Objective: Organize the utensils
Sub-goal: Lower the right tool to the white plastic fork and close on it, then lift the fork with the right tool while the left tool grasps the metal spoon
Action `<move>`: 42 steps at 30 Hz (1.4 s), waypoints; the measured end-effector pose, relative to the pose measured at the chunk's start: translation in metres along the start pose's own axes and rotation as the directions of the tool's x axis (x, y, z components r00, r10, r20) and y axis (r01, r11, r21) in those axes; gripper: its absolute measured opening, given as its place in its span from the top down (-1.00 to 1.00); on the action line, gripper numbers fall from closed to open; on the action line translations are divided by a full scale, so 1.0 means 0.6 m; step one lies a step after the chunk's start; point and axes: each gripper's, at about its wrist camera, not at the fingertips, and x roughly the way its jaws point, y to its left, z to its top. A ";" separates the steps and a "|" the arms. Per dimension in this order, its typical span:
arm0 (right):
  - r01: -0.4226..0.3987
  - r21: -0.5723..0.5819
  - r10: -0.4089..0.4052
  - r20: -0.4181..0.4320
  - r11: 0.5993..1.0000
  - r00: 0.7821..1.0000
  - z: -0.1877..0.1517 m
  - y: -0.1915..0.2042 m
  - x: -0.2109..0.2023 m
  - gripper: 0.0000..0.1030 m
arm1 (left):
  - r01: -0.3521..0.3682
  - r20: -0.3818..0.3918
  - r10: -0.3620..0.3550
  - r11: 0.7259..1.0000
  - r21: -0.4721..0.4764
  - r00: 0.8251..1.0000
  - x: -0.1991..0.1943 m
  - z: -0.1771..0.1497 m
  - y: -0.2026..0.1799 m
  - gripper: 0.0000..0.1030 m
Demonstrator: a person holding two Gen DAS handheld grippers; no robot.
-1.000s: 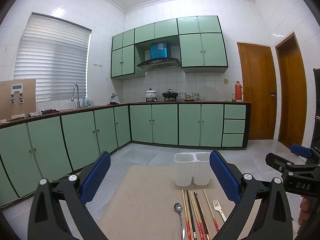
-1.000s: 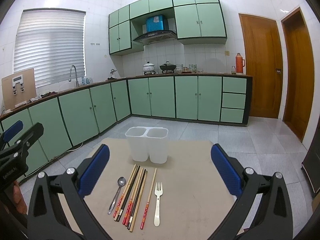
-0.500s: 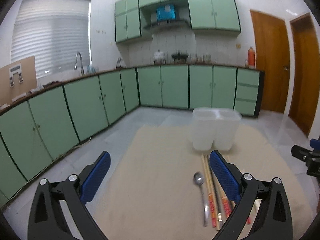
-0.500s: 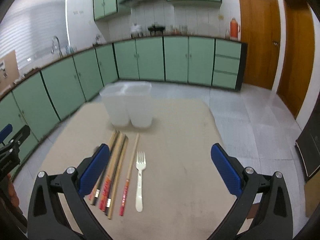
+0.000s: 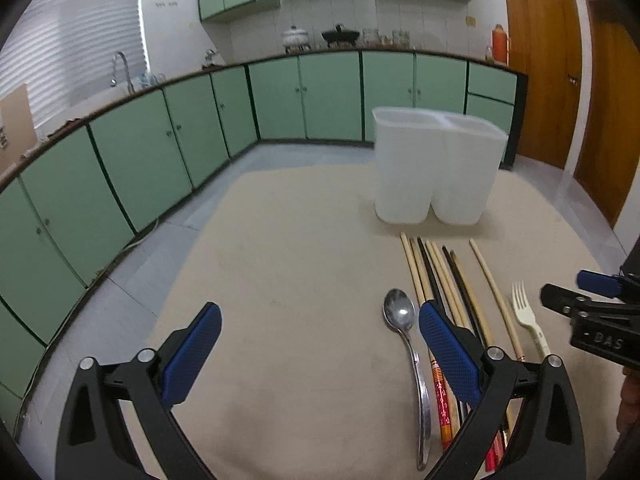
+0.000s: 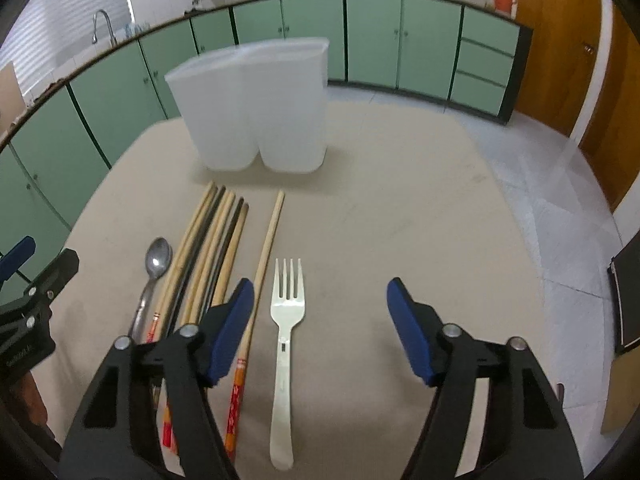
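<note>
A white two-compartment utensil holder [image 5: 436, 172] [image 6: 256, 108] stands on the beige table [image 5: 300, 280] [image 6: 400, 220]. In front of it lie a metal spoon [image 5: 408, 348] [image 6: 154, 276], several chopsticks [image 5: 444, 292] [image 6: 212, 252] and a cream plastic fork [image 5: 530, 322] [image 6: 286, 320]. My left gripper [image 5: 318, 350] is open and empty above the table, its right finger over the chopsticks beside the spoon. My right gripper [image 6: 320, 328] is open and empty, low over the fork, which lies between its fingers nearer the left one.
Green kitchen cabinets [image 5: 160, 152] run along the left and back walls under a dark counter. Wooden doors [image 5: 560, 60] stand at the right. The table's right edge [image 6: 520, 208] drops to a tiled floor. Each gripper shows at the edge of the other's view.
Both grippers have tilted down and moved forward and lower toward the utensils. The holder and utensils now look larger and closer. Both stayed open.
</note>
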 end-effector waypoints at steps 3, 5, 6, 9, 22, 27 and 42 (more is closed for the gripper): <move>-0.016 -0.004 0.016 -0.033 1.000 0.999 0.001 0.007 0.022 -0.18 | 0.011 -0.034 -0.012 1.000 -0.008 0.999 0.021 0.000 -0.001 -0.87; -0.012 -0.007 0.012 -0.056 1.000 0.998 0.003 0.009 0.035 -0.06 | 0.014 -0.048 -0.014 1.000 -0.008 0.999 0.026 -0.001 -0.002 -0.87; -0.015 -0.003 0.014 -0.069 1.000 0.997 0.004 0.010 0.042 -0.02 | 0.016 -0.054 -0.016 1.000 -0.007 0.998 0.029 -0.002 -0.002 -0.87; -0.018 0.010 0.019 -0.104 1.000 0.994 0.005 0.011 0.060 0.07 | 0.021 -0.066 -0.021 1.000 -0.007 0.998 0.036 -0.001 -0.006 -0.87; -0.039 0.018 0.040 -0.094 0.999 0.995 0.007 0.004 0.059 0.60 | 0.070 -0.105 -0.071 0.997 -0.011 0.992 0.075 0.018 -0.032 -0.87; -0.050 0.029 0.052 -0.094 0.998 0.994 0.009 -0.013 0.060 0.60 | 0.057 -0.143 -0.058 0.998 -0.006 0.988 0.106 0.022 -0.042 -0.79; -0.059 0.015 0.059 -0.071 0.998 0.996 -0.003 -0.001 0.062 0.58 | 0.119 -0.226 -0.126 0.992 -0.044 0.966 0.152 0.025 -0.054 -0.26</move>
